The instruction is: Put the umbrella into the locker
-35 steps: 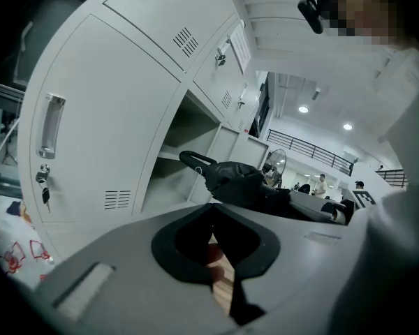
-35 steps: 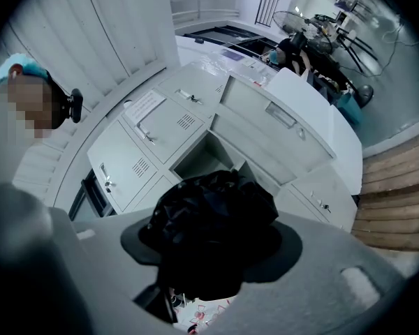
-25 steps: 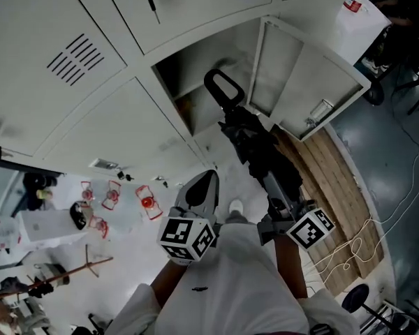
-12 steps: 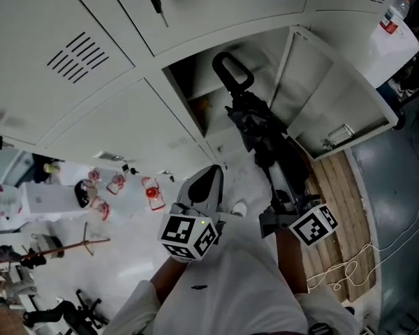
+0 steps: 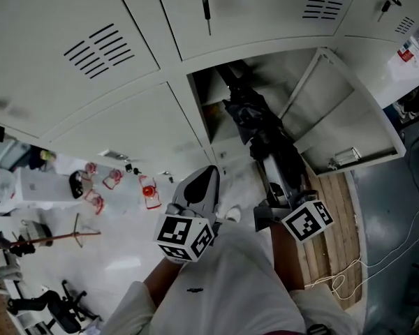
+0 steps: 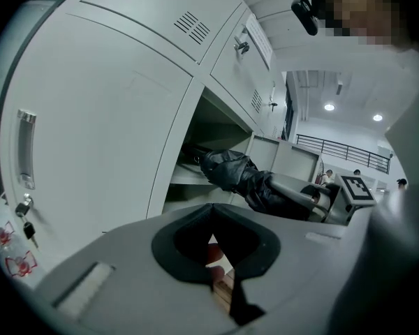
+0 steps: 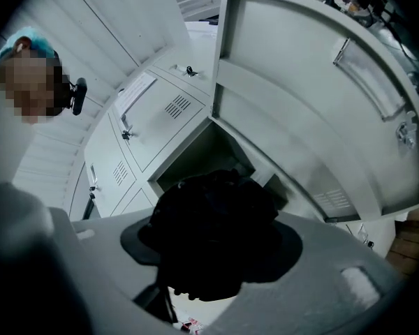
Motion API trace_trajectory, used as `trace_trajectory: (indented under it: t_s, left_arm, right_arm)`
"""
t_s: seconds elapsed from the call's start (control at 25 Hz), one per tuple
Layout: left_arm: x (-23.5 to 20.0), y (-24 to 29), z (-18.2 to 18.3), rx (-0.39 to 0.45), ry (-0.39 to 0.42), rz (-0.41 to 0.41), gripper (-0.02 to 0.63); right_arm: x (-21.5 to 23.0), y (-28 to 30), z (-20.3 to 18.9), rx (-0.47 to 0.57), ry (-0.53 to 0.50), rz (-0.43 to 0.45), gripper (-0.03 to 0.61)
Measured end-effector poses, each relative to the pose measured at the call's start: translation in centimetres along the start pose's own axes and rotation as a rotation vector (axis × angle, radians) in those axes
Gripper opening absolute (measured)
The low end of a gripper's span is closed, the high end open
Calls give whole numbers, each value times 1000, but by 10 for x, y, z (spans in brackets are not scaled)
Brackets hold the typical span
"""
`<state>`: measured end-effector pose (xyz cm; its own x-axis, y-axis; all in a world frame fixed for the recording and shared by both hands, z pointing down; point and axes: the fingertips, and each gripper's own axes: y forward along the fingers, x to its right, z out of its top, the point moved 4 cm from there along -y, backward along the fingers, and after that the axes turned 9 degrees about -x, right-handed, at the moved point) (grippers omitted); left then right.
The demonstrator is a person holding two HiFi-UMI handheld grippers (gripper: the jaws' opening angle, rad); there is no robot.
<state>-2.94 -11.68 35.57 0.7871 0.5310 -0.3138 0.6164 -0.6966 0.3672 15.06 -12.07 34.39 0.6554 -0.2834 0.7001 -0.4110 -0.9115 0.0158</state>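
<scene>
1. Nearest to us, the left gripper (image 5: pixel 208 179) hangs short of the open locker (image 5: pixel 204 96), just outside its mouth. Its jaws meet at the tips and hold nothing.
2. Next to it, on the locker's door side, the right gripper (image 5: pixel 276 197) is clamped on the rear end of the black umbrella (image 5: pixel 262 135). In the right gripper view, dark folded cloth fills the space between its jaws.
3. From that grip the umbrella runs straight toward the locker. Its front end is already past the locker's edge and inside the compartment. We cannot tell whether it rests on anything in there.
4. The locker's door (image 5: pixel 342 110) stands swung wide, to the right of the opening in the head view.
5. Above the locker, a key (image 5: pixel 205 4) hangs from a closed door.
</scene>
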Motion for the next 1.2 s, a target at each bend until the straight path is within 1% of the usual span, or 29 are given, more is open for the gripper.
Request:
trace_trajectory:
  t_s: [0.32,0.8,1.0,1.2]
  left_arm:
    - [-5,5,5,-14,0,2,17]
    - [-12,6,13,13,-15,16,17]
    - [-17,6,13,16,-38,30,17]
    - [-19,4,13,18,-42,38,17]
  right_arm:
    - [-4,30,6,-13,-64,-1,262]
    - [-8,76,22,-9,-160,15,262]
    - [-8,98,24,-23,-177,24,262]
    - [-8,120,21,-44,-200,27,262]
